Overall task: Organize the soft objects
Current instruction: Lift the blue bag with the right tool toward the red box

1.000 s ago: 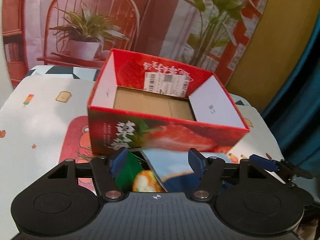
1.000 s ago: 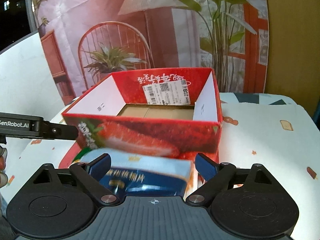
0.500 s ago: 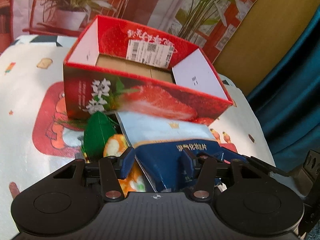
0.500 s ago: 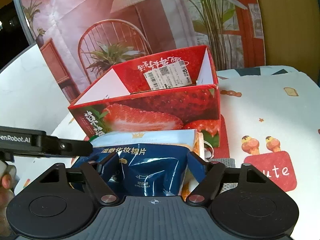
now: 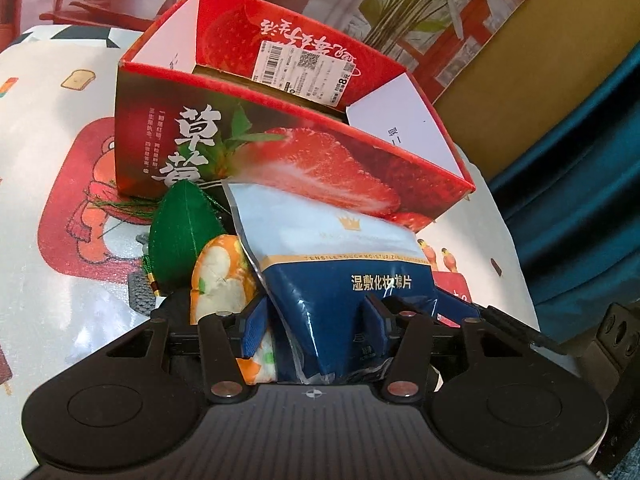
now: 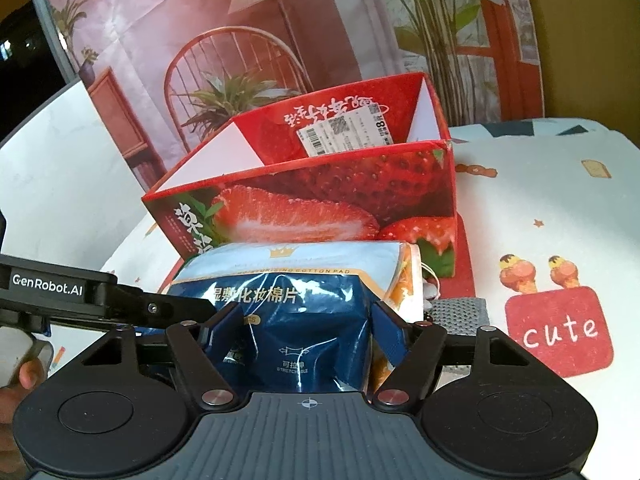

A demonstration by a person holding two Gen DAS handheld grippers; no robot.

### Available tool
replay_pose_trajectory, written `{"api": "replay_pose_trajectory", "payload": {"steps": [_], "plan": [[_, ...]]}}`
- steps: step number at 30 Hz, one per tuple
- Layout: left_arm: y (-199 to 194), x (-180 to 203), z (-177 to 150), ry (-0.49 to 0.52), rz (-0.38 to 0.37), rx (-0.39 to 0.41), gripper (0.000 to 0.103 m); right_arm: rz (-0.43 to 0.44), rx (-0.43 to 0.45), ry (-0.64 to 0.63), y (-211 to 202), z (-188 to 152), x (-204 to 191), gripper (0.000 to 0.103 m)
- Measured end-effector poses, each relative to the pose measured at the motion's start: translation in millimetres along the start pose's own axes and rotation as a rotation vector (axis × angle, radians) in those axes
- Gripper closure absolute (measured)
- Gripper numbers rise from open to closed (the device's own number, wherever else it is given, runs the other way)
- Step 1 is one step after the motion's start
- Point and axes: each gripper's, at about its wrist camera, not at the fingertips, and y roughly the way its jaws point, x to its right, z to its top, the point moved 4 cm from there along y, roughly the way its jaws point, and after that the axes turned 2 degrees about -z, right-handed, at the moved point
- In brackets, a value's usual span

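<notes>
A blue and white cotton-pad pack [image 5: 344, 264] lies in front of the open red strawberry box [image 5: 280, 160]. My left gripper [image 5: 316, 320] is closed on the pack's near end. My right gripper [image 6: 296, 324] is also closed on the same pack [image 6: 288, 280], from the other side. An orange and white soft pack [image 5: 218, 276] sits under its left edge, beside a green felt leaf-shaped pouch [image 5: 184, 236]. The box [image 6: 320, 192] stands just behind; little of its inside shows.
The table carries a white cartoon-print cloth [image 6: 560, 220] with a red "cute" patch [image 6: 560, 328]. A grey knitted item [image 6: 460, 312] lies right of the pack. A printed backdrop stands behind the box. A blue curtain [image 5: 580, 180] hangs at the right.
Both grippers have come down and forward onto the cotton-pad pack and closed on it. The box now looks nearer and higher in both views.
</notes>
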Motion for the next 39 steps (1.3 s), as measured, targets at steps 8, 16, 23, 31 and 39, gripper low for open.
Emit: {"api": "replay_pose_trajectory", "payload": {"steps": [8,16,23,31,39], "plan": [[-9,6,3,0.052,0.017,0.032,0.055,0.006,-0.020,-0.013,2,7,-7,0.040],[-41,17,14,0.137,0.049,0.134,0.055,0.052,0.021,-0.050,-14,20,-23,0.043],[-71,30,24,0.180,0.045,0.230,0.055,0.081,0.096,-0.093,-35,46,-42,0.043],[-92,38,40,0.200,0.054,0.308,0.055,0.100,0.142,-0.155,-43,74,-59,0.043],[-94,37,68,0.182,0.033,0.344,0.055,0.093,0.192,-0.217,-37,107,-73,0.043]]}}
